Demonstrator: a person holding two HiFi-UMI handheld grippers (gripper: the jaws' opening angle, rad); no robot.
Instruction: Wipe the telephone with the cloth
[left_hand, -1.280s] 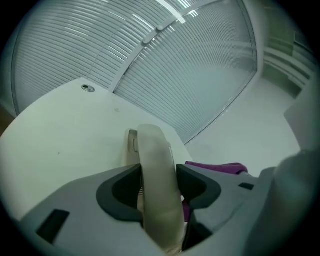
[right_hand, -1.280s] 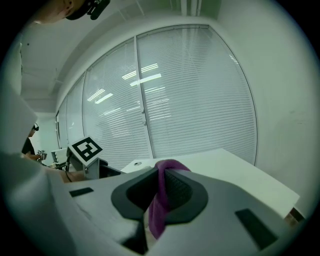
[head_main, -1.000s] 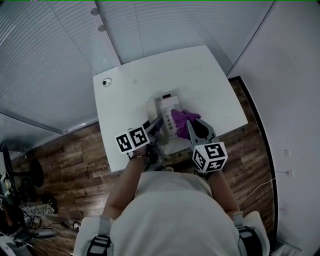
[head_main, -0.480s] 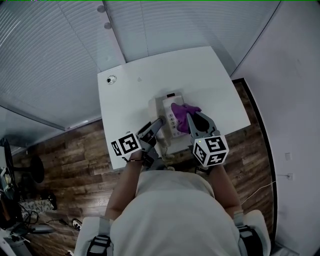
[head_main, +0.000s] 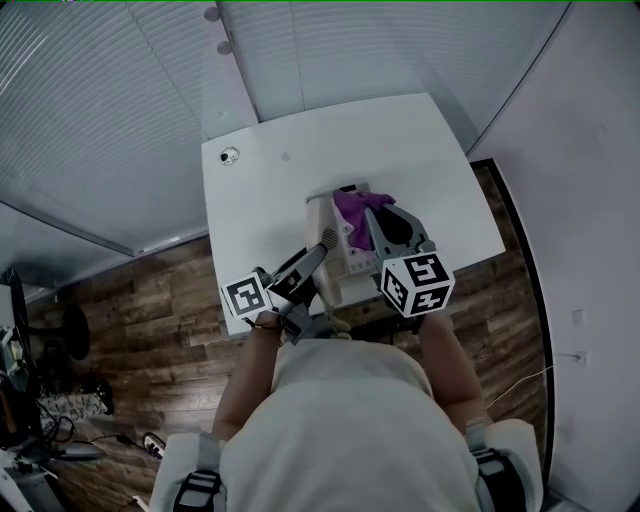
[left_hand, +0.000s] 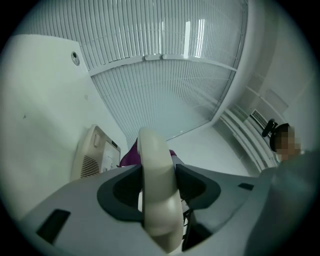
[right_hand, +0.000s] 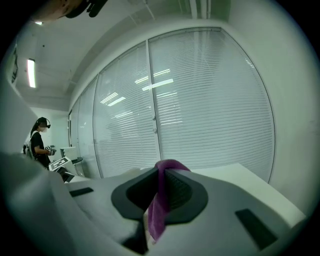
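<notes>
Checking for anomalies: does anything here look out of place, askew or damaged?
The handset is off the telephone base, clamped in the left gripper. That looks deliberate: the right gripper holds the purple cloth over the base. Nothing looks spilled or damaged.

Head view looks down; others level.

Dim, cool greenish cast; soft shadows; ceiling light (right_hand: 31, 72) reflected in glass (right_hand: 210, 100); fisheye edges black, bent.
</notes>
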